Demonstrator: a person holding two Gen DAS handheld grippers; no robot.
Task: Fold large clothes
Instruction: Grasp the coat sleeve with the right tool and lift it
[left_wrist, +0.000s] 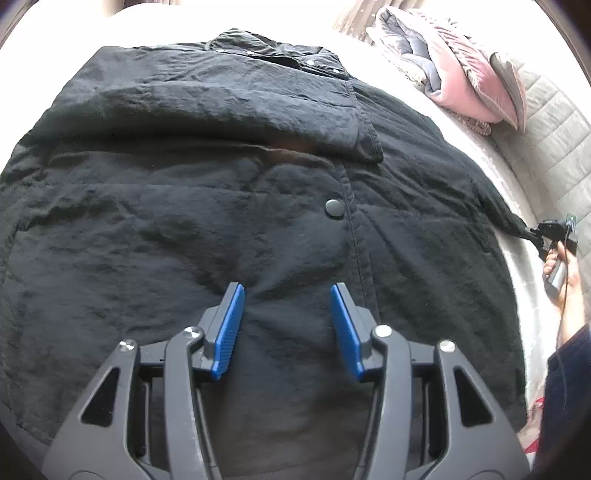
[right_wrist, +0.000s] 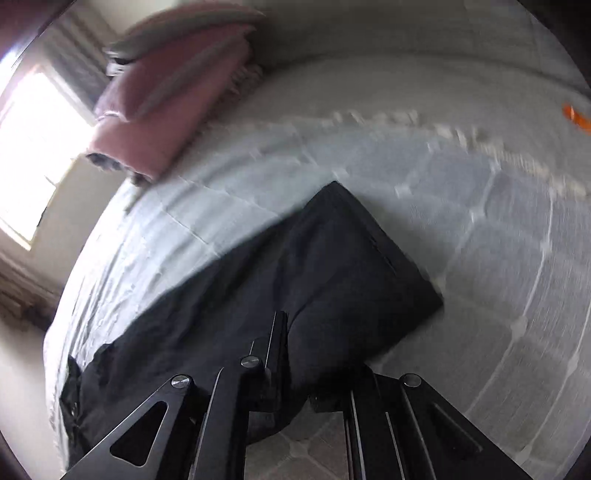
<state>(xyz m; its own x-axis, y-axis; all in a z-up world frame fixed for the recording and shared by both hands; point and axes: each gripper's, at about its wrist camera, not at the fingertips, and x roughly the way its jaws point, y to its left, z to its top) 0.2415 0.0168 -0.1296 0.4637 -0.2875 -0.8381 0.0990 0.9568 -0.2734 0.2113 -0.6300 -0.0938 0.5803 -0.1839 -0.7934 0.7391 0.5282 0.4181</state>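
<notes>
Left gripper (left_wrist: 287, 325): blue-padded jaws are held half open, empty, over the lower centre of the frame.
Right gripper (left_wrist: 535, 234): clamped shut on the sleeve end (right_wrist: 369, 266), at right edge.
Black crinkled nylon jacket (left_wrist: 221, 192): spread front-up on the white quilted bed (left_wrist: 546, 147).
Key relation: the sleeve is stretched rightward from the body; the right hand (left_wrist: 565, 273) is nearer it.

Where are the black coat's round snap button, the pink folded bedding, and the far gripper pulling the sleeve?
snap button (left_wrist: 334, 208), left wrist view, its centre.
pink bedding (left_wrist: 465, 79), left wrist view, the top fold.
right gripper (left_wrist: 535, 233), left wrist view, tips shut on the sleeve end.
</notes>
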